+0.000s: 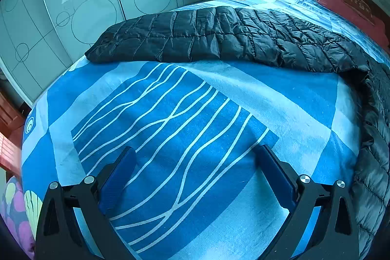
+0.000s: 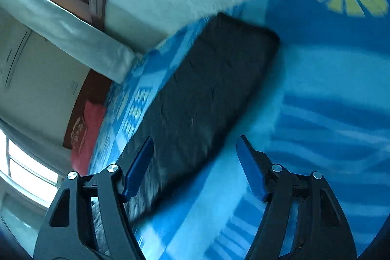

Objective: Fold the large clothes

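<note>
Jaws of both grippers spread, empty, above black quilted jacket (image 1: 219, 38) on bed (image 1: 170, 113).

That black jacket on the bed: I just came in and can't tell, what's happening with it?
A person is folding it with two handheld grippers. The black quilted jacket lies stretched across the blue patterned bedsheet, one part trailing down the right side. The left gripper is open over bare sheet, short of the jacket. The right gripper is open too, over the jacket's near edge, holding nothing; its view is motion-blurred.
</note>
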Demonstrator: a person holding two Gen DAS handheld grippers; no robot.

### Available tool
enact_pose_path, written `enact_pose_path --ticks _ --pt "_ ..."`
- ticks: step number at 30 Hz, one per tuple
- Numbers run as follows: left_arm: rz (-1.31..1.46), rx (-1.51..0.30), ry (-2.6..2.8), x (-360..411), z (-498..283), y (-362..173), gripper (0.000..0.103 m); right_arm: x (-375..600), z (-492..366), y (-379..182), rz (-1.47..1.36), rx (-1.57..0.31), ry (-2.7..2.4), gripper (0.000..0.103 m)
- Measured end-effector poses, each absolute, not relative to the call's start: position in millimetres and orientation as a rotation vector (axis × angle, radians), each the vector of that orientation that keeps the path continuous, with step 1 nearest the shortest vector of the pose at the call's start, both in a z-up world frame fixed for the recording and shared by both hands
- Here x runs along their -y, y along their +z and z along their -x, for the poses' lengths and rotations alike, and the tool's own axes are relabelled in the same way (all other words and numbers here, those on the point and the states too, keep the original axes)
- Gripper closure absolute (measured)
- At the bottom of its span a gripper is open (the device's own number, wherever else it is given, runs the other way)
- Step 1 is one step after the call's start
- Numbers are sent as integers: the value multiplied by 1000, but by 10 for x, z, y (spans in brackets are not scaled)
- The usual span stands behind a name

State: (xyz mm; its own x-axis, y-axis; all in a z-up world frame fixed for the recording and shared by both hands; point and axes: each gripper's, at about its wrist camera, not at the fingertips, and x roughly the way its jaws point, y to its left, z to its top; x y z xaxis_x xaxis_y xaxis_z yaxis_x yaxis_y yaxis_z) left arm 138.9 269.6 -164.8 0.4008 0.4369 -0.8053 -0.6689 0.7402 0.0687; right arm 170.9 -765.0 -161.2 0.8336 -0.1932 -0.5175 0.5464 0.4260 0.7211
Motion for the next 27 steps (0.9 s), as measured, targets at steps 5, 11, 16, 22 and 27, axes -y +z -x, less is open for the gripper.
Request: enact_pose_path --ticks 5,11,16,22,27 --pt "261 -920 724 -2666 -1383 -1655 4 7833 -1803 -1642 -1020 -337 -516 44" --pt "264 -921 724 -2663 -1393 -1659 4 7640 -1808 -1407 -939 -350 -536 95" --pt "263 -916 724 -2653 -1405 -1666 4 6841 -1980 -778 -704 -317 -419 96" --pt "267 -909 723 -2665 -1375 -1662 4 5343 -2455 -191 -444 -332 -184 96" --pt "264 -908 723 -2671 -1370 -1663 4 4044 -2922 -176 -311 -412 -19 96"
